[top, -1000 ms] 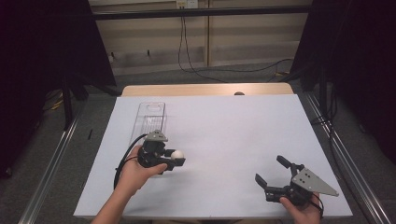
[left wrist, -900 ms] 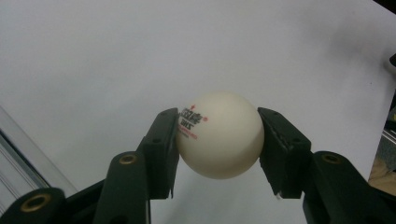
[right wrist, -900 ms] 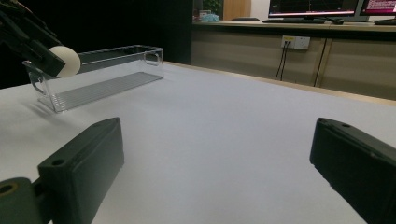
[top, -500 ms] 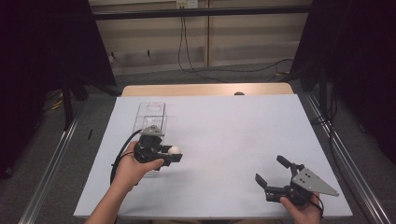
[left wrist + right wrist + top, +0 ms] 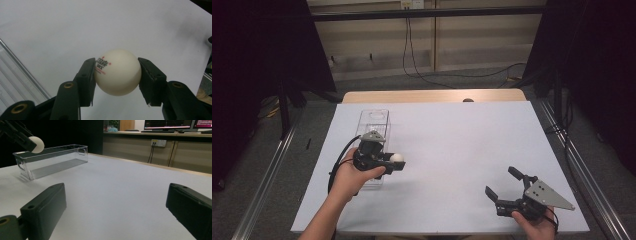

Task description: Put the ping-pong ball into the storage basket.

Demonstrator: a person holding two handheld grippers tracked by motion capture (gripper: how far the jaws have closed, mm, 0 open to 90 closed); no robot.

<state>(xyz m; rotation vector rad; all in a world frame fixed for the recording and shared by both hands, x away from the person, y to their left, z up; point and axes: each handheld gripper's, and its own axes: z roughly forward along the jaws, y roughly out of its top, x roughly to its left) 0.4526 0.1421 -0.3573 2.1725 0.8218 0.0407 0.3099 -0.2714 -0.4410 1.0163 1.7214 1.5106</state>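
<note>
A white ping-pong ball point(image 5: 117, 72) with red print sits pinched between my left gripper's point(image 5: 117, 83) two black jaws. From above, that left gripper point(image 5: 395, 163) hangs over the near end of a clear plastic bin point(image 5: 375, 119) at the table's left, the ball point(image 5: 397, 158) pointing right. The right gripper view shows the ball point(image 5: 37, 144) raised just above the bin's point(image 5: 55, 160) near rim. At the front right, my right gripper point(image 5: 500, 181) rests low with its jaws wide apart; between them point(image 5: 117, 202) lies only bare table.
A white sheet point(image 5: 462, 135) covers the table, with a wooden strip point(image 5: 432, 96) along its far edge. The left gripper's black cable point(image 5: 337, 167) loops off to the left. Metal rails run along the floor on both sides.
My left hand has edged slightly away and to the left with the ball, further over the bin. The right gripper has stayed put.
</note>
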